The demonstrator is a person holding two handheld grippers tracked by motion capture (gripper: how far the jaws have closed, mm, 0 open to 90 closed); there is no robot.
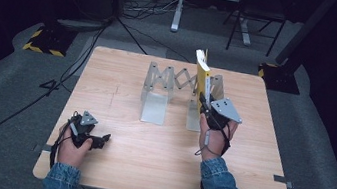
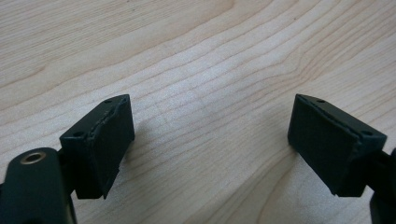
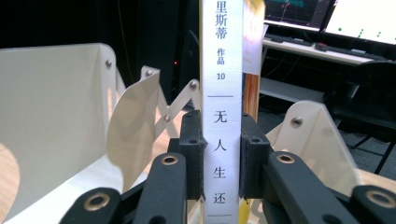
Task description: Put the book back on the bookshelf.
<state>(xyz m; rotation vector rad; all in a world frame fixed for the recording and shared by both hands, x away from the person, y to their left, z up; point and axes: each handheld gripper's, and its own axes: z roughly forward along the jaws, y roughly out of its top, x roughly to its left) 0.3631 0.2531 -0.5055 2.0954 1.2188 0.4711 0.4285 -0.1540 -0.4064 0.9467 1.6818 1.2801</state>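
My right gripper [image 3: 219,163] is clamped on the book's [image 3: 221,93] spine, holding it upright over the rack [image 1: 158,80]. My left gripper [image 2: 210,140] rests wide apart above the table [image 1: 148,147].

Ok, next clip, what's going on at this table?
A person works with a gripper in each hand. The right gripper is clamped on the spine of a yellow book, holding it upright at the expandable metal book rack, by its right end plate. The left gripper rests open near the wooden table's front left corner, holding nothing.
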